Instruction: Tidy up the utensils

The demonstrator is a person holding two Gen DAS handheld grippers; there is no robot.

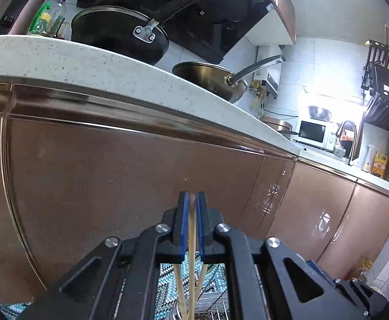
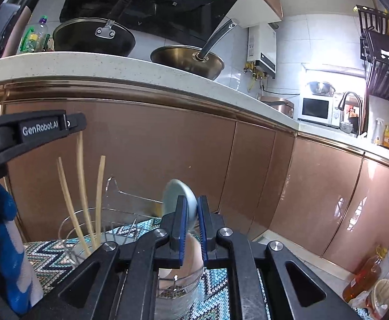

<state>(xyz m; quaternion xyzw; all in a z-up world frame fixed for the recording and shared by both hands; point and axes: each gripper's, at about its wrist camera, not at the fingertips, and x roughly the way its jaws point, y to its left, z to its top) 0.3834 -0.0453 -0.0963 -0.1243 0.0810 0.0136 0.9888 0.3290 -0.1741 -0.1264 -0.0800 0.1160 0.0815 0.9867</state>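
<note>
Left gripper (image 1: 192, 200) fingers clenched on a chopstick (image 1: 191, 240); right gripper (image 2: 191, 202) fingers grasping what appears to be a pale-blue spoon (image 2: 177, 194), over a wire rack (image 2: 93, 229).

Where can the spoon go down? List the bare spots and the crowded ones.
Free: the countertop strip in front of the pans; the patterned mat right of the clear container. Crowded: the wire holder with its chopsticks, left of the container.
</note>
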